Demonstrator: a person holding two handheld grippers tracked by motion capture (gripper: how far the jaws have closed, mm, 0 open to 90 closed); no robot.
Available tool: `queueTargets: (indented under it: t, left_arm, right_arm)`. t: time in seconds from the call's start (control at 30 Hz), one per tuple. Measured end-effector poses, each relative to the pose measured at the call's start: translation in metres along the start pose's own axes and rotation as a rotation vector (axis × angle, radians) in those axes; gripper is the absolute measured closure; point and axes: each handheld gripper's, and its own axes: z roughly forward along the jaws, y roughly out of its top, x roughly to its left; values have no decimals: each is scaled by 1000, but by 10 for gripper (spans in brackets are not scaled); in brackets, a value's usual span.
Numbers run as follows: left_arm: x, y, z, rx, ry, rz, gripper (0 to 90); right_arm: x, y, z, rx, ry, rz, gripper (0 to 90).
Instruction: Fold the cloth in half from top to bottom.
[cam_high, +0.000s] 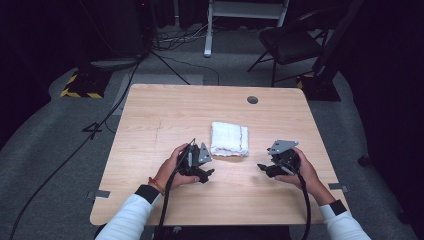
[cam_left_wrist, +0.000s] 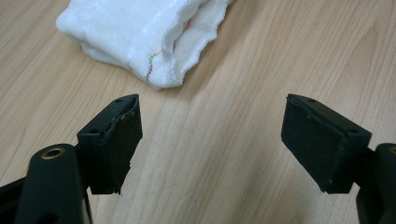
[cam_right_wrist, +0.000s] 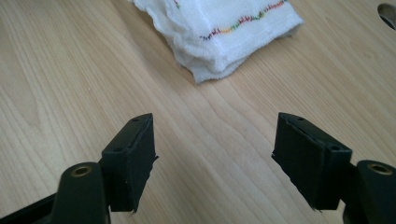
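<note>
Folded white towel lying flat near the middle of the wooden counter, coloured stitching along one edge. Left gripper low on the counter at about 8 o'clock from the towel, jaws spread wide and empty; from the left gripper view, towel at roughly 11 o'clock ahead of the jaws, near corner just beyond the left pad. Right gripper at about 4 o'clock from the towel, jaws likewise parted, holding nothing; towel at 12 to 1 o'clock in its view, a little farther off. Long axis hard to call, nearly square. Left gripper probably nearer, so likely first onto the near corner. Cable hole at the far edge.
</note>
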Motion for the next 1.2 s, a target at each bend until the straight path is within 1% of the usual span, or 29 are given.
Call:
queueTargets:
  t: [0.1,0.13,0.2,0.27,0.33,0.4,0.47,0.53,0.6,0.63,0.77,0.8,0.87,0.97,1.0,1.03,1.07,1.1,1.13,1.17,1.2]
  left_arm:
    - [-4,-8,-4,7,13,-3,209]
    - [-5,-10,-4,3,18,-6,209]
    - [-7,-16,-6,10,29,-22,210]
    - [-9,-23,-7,25,30,-29,208]
    - [-10,-28,-8,38,48,-34,199]
    - [-11,-34,-10,47,52,-40,199]
    - [-11,-40,-13,45,66,-36,192]
    - [-11,-46,-16,45,57,-48,190]
    - [-10,-52,-21,45,53,-59,185]
    - [-9,-54,-24,46,59,-60,185]
    - [-8,-66,-36,35,70,-56,180]
    - [-7,-69,-38,37,71,-53,180]
    - [-6,-76,-41,48,82,-58,176]
    - [-4,-88,-45,62,102,-70,175]
    - [-3,-91,-47,64,106,-74,175]
    - [-2,-95,-49,63,106,-84,175]
    - [0,-99,-51,63,96,-91,175]
    - [2,-103,-52,60,81,-109,173]
    - [4,-108,-53,41,59,-143,169]
    - [7,-112,-55,28,38,-166,171]
    - [9,-115,-56,27,25,-180,172]
  right_arm:
    - [-2,-7,-5,-7,-10,10,300]
    - [-2,-10,-7,-4,-11,21,300]
    - [-3,-15,-9,-4,-19,24,300]
    - [-4,-20,-12,0,-21,35,300]
    - [-4,-26,-15,4,-27,49,300]
    - [-4,-34,-19,11,-35,61,300]
    - [-4,-43,-23,14,-40,62,298]
    - [-5,-54,-26,17,-48,74,288]
    - [-7,-65,-29,12,-59,104,264]
    - [-8,-70,-30,11,-62,128,256]
    - [-13,-90,-38,-4,-73,174,244]
    - [-15,-94,-40,-13,-83,185,239]
    - [-18,-103,-44,-11,-110,220,223]
    - [-27,-118,-51,-16,-112,287,225]
    - [-28,-122,-54,-21,-120,299,225]
    - [-30,-126,-56,-24,-124,311,225]
    - [-30,-129,-58,-27,-126,322,224]
    - [-30,-133,-60,-35,-130,327,225]
    - [-30,-138,-61,-40,-135,334,225]
    - [-31,-142,-60,-42,-133,344,228]
    - [-31,-147,-59,-40,-131,349,228]
